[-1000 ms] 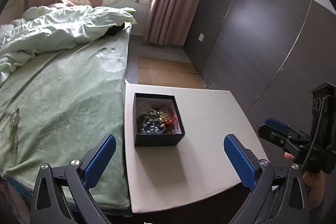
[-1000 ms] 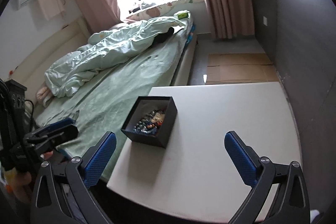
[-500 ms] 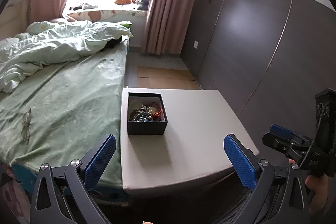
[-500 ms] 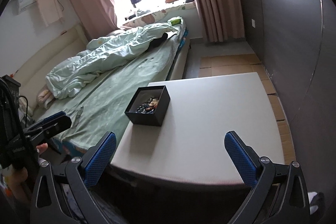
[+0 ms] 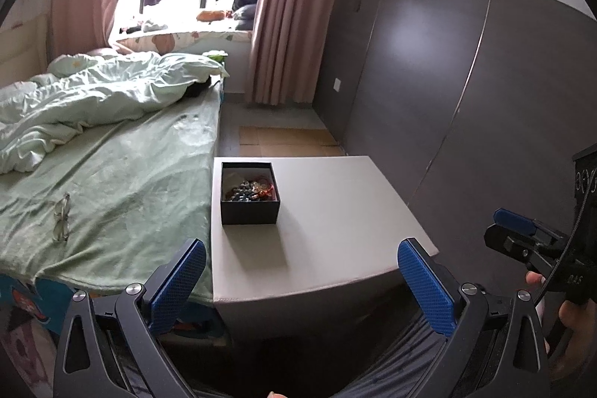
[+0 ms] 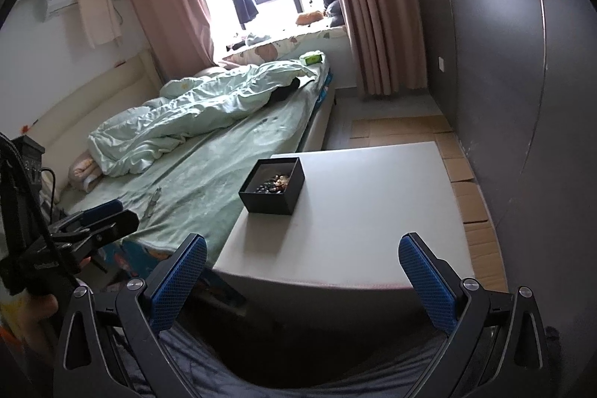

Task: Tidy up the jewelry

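A small black open box (image 5: 249,193) holds a tangle of beaded jewelry (image 5: 250,190) in blue, amber and red. It stands at the far left of a white table (image 5: 335,234), beside the bed. It also shows in the right wrist view (image 6: 272,186). My left gripper (image 5: 302,280) is open and empty, held back from the table's near edge. My right gripper (image 6: 303,280) is open and empty too, also short of the near edge. Each gripper shows at the edge of the other's view.
A bed with a green sheet (image 5: 112,181) and a rumpled duvet (image 5: 93,99) lies left of the table. A pair of glasses (image 5: 61,217) lies on the sheet. A dark wardrobe wall (image 5: 447,92) runs along the right. Cardboard (image 5: 287,140) covers the floor beyond the table.
Both grippers have pulled back and up from the table, so the box and table look smaller and farther away. Both stay open and empty.
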Motion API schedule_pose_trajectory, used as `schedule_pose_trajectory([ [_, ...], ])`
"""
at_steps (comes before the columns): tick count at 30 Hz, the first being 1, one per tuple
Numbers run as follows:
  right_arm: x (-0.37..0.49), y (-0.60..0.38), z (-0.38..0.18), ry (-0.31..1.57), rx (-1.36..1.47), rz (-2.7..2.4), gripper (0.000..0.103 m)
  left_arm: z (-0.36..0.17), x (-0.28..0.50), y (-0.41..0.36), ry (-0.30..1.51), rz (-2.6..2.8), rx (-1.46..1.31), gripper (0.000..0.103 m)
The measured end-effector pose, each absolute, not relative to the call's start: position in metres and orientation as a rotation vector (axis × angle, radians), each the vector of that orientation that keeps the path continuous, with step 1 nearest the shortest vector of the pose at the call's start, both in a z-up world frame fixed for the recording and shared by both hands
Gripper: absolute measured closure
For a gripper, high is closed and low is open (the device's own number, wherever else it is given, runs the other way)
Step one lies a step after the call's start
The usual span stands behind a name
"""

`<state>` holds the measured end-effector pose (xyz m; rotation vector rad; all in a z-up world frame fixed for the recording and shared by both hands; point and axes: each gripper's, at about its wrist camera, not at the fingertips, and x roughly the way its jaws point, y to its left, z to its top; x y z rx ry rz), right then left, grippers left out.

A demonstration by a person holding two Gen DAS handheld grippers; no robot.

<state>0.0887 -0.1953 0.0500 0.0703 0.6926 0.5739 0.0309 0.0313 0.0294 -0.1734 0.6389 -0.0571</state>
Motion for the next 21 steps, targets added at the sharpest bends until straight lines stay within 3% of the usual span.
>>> schedule_pose_trajectory([
  [21,0.061,-0.205,0.059,0.679,0.076,0.563,0.0,0.046,0.004,0.019,0.603,-0.051,-0.143,0.0],
])
